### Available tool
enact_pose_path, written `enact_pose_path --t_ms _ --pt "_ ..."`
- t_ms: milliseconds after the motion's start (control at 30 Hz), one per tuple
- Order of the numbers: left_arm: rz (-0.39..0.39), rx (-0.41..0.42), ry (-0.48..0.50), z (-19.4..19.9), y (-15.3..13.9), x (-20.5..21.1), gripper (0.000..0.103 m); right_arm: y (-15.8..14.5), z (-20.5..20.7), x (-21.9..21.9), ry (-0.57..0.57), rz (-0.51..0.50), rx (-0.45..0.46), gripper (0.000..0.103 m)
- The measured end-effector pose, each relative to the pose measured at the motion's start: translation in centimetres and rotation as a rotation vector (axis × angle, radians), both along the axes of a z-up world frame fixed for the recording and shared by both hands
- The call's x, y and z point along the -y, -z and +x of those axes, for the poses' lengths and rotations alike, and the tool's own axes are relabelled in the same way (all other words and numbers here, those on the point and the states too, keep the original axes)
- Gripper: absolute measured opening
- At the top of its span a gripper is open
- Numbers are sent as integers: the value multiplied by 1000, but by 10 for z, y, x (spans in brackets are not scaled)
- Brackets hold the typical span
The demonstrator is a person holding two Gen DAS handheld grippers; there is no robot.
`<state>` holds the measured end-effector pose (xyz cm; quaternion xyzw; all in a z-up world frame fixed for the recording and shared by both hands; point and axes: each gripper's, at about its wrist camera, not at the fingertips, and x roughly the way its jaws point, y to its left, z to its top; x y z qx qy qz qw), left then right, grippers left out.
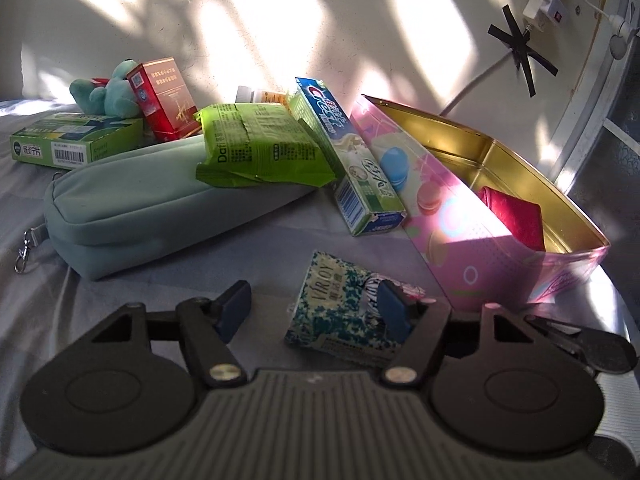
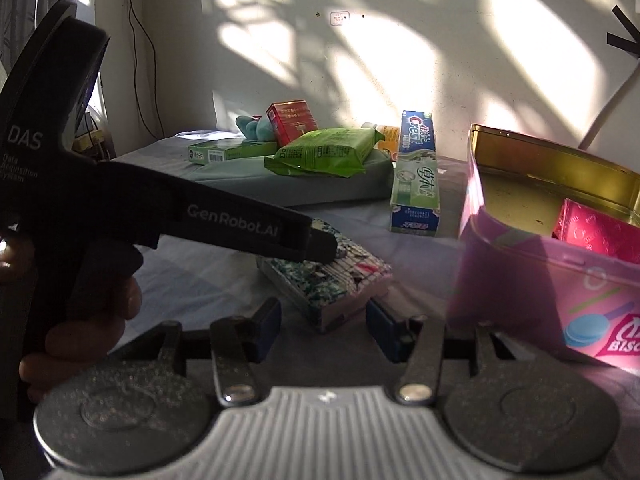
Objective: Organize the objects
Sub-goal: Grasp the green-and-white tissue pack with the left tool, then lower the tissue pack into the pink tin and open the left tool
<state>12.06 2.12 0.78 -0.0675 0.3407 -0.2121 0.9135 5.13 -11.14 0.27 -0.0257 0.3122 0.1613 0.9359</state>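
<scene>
Tissue pack [image 1: 340,308] on sheet, between open left gripper [image 1: 316,312] fingers, untouched.

A grey-blue bedsheet [image 1: 120,320] covers the surface. Directly on it lie a teal zip pouch [image 1: 152,208], a green flat box [image 1: 76,142] at the back left, a Crest toothpaste box [image 1: 348,156] leaning against the pink biscuit tin [image 1: 472,248], and a VIRJOY tissue pack [image 1: 340,304] in front. The tin stands open — a red packet [image 1: 516,216] sits inside. A green snack bag [image 1: 260,144] rests on the pouch, not the sheet.
</scene>
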Motion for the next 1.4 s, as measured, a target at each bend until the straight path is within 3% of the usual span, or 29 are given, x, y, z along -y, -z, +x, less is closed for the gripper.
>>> enact_pose_path --t_ms 67,233,400,667,1133,1400 --pt "-31 -4 37 -2 1 3 56 1 5 0 -2 12 -16 50" --pt "-28 2 20 -11 1 5 54 1 4 1 11 18 -6 43" --pt "-29 -15 12 -29 -1 1 54 -1 -12 2 -24 12 4 43" --pt "-23 -8 95 -65 -4 12 54 -4 -59 14 -44 -18 36 43" --pt "4 213 219 -73 -71 71 54 -47 -88 61 118 14 302 43" --pt "14 248 280 -47 -82 126 54 -50 -64 103 232 29 351 43"
